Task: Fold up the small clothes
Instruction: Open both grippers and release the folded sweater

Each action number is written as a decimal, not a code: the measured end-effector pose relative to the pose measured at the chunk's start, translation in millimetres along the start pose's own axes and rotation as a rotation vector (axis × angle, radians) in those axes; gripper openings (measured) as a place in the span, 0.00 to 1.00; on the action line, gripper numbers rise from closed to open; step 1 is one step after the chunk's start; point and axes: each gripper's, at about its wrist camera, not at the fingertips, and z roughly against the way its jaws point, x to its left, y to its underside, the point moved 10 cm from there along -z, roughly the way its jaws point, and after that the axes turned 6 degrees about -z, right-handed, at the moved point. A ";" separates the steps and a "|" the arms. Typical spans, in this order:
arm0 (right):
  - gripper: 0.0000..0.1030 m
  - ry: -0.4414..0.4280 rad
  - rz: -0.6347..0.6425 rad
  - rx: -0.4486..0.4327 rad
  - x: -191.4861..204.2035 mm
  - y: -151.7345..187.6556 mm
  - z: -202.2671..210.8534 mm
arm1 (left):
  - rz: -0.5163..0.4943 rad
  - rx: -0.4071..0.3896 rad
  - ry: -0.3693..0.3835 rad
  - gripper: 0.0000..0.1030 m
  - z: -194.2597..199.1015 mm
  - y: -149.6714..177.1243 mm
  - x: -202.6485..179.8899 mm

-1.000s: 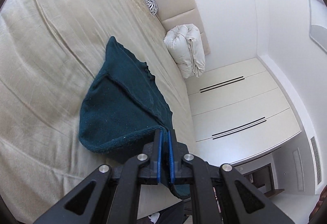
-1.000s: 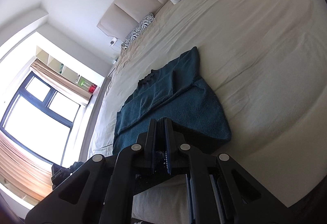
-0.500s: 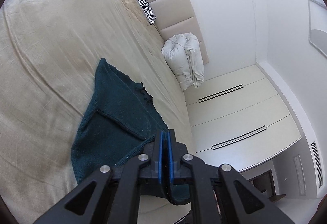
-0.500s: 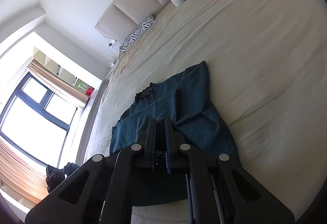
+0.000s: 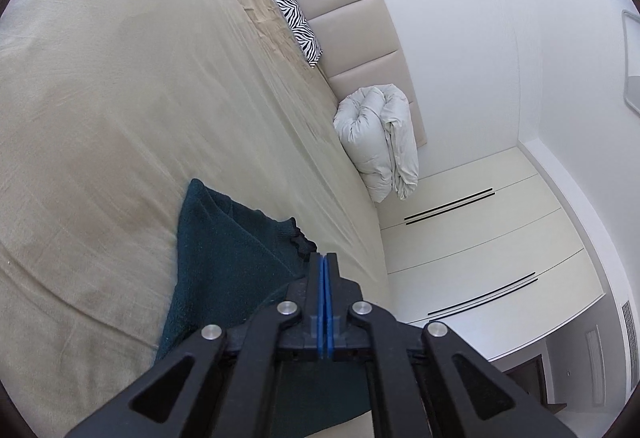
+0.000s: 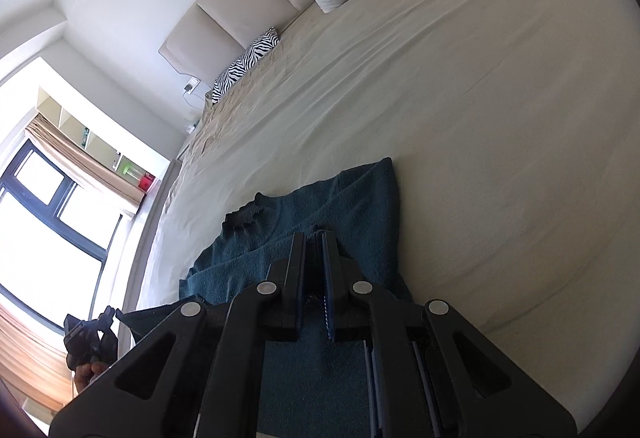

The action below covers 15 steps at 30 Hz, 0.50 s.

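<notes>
A dark teal knitted sweater (image 5: 228, 258) lies on the beige bed sheet (image 5: 120, 98), collar toward the headboard. Its near part runs under both grippers. My left gripper (image 5: 325, 257) is shut, its blue pads pressed together on the sweater's near edge, and fabric hangs below it. In the right wrist view the sweater (image 6: 352, 206) spreads ahead with one sleeve folded across. My right gripper (image 6: 315, 238) is shut on a fold of its hem, with teal fabric showing between the pads. A hand (image 6: 84, 374) holds the other gripper at the far left.
A zebra-striped pillow (image 5: 296, 22) and a bundled white duvet (image 5: 376, 142) rest against the padded headboard (image 5: 352, 18). White wardrobe doors (image 5: 480, 238) stand beside the bed. A bright window (image 6: 40, 238) with a curtain fills the left of the right wrist view.
Both grippers pulled back toward the bed's near edge, and the sweater slid with them, away from the headboard. More of it now lies under the grippers.
</notes>
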 end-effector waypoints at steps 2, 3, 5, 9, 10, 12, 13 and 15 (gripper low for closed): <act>0.07 0.015 -0.001 0.001 -0.7 -8.6 -14.9 | 0.007 -0.010 -0.013 0.01 -7.9 -13.5 7.1; 0.06 0.018 0.002 -0.002 0.1 -13.5 -21.2 | 0.008 -0.014 -0.024 0.01 -12.1 -19.4 11.5; 0.06 0.015 -0.003 -0.008 1.9 -24.5 -32.6 | 0.009 -0.013 -0.046 0.01 -20.9 -26.1 20.6; 0.06 0.032 0.018 -0.004 4.9 -39.5 -50.5 | -0.057 0.015 -0.078 0.01 -21.9 -13.9 23.2; 0.07 0.035 0.036 0.009 6.6 -37.8 -53.3 | -0.100 0.036 -0.121 0.07 -21.8 -5.6 25.1; 0.07 0.043 0.092 0.036 10.5 -27.9 -55.7 | -0.208 0.092 -0.200 0.45 -23.8 13.9 30.6; 0.08 0.070 0.121 0.050 8.7 -22.0 -56.8 | -0.257 0.112 -0.248 0.65 -25.2 22.5 36.1; 0.08 0.151 0.168 0.048 -0.8 -10.7 -55.6 | -0.330 0.158 -0.324 0.67 -30.7 38.2 48.5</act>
